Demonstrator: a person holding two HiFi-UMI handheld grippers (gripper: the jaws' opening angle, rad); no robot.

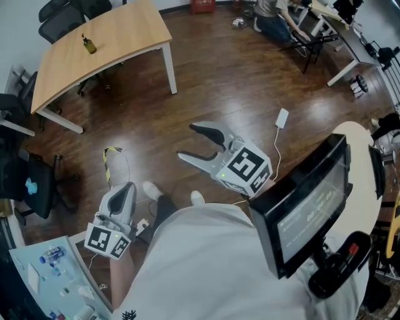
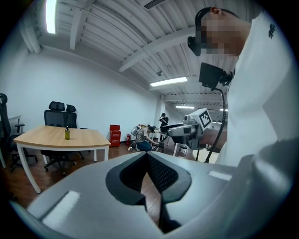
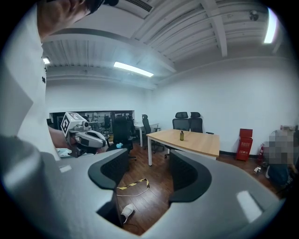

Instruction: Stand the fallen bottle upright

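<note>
1. The bottle (image 1: 90,45) is small, dark olive-brown glass or plastic, with a narrow neck and a black cap.
2. It stands upright and alone on the light wooden table (image 1: 125,37), toward the side where black office chairs (image 1: 62,19) are drawn up. It is well apart from both grippers, across the dark wood floor.
3. In the left gripper view the bottle (image 2: 67,133) shows as a slim dark upright shape on the tabletop. The right gripper view shows the same (image 3: 181,136).
4. Any label on the bottle is too small to tell, and no writing on it can be read.
5. The only clear print is the black-and-white square markers on the cubes of the two grippers (image 1: 247,167). The text on the dark screen (image 1: 312,203) near the person is too faint to read.
6. The left gripper (image 2: 147,156) has its jaws closed tip to tip, with nothing between them.
7. The right gripper (image 3: 148,159) has its jaws spread apart, and only floor shows through the gap.
</note>
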